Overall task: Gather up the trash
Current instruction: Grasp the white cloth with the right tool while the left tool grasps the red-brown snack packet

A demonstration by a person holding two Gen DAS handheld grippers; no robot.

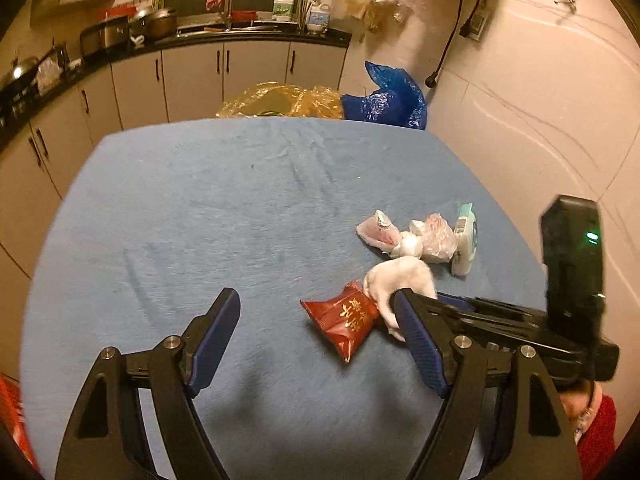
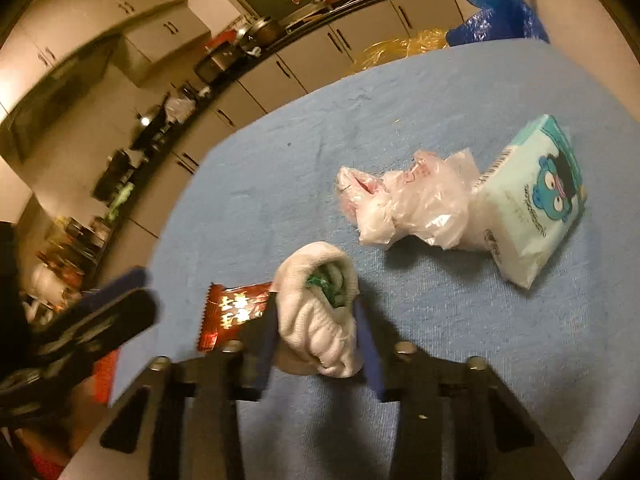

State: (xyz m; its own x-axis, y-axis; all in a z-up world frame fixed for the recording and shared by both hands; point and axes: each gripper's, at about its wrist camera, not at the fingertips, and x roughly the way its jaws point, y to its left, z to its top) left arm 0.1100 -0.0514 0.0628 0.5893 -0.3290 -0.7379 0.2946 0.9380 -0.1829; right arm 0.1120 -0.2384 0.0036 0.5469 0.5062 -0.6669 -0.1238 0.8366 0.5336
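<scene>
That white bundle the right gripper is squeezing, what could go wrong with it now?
1. The white bundle gapes open at the top, with green scraps showing inside. If the right gripper tips it, they might spill onto the blue cloth.
2. The red snack wrapper lies right against the bundle, so a lift could drag or flip it.
3. The left gripper hangs open very close, so the two could bump.
</scene>
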